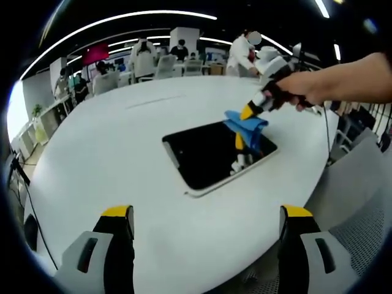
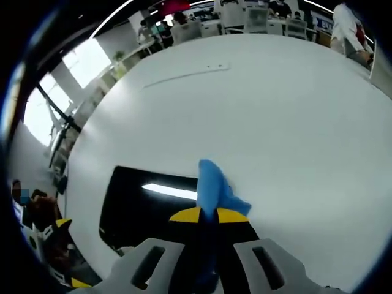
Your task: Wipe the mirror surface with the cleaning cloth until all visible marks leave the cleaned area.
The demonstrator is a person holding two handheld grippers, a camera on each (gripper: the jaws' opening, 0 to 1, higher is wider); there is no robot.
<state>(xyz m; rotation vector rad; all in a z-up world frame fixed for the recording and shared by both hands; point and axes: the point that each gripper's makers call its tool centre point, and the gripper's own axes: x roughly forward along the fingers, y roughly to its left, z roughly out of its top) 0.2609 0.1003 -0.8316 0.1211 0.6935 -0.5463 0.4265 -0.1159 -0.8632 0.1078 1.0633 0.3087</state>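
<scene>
Quickly, counts first:
Mirror: one, dark rectangular mirror (image 1: pixel 214 153) lying flat on the table, pale edge, reflects a ceiling light strip in the right gripper view (image 2: pixel 144 205).
Cleaning cloth: one, blue cleaning cloth (image 1: pixel 246 125), pinched in the right gripper and touching the mirror's far right corner; also seen at (image 2: pixel 214 193).
Right gripper: (image 1: pixel 250 111) jaws clenched on the cloth, yellow tips together (image 2: pixel 208 215); a person's hand (image 1: pixel 306 89) holds it.
Left gripper: (image 1: pixel 205 228) jaws spread apart, grasping nothing, hanging above the near table edge, well apart from the mirror.
Writing: none readable.
Table: one, large round white table (image 1: pixel 122 159), matte.
Room: open office, curved ceiling light strips, several people at desks beyond, white chairs, window at left.
</scene>
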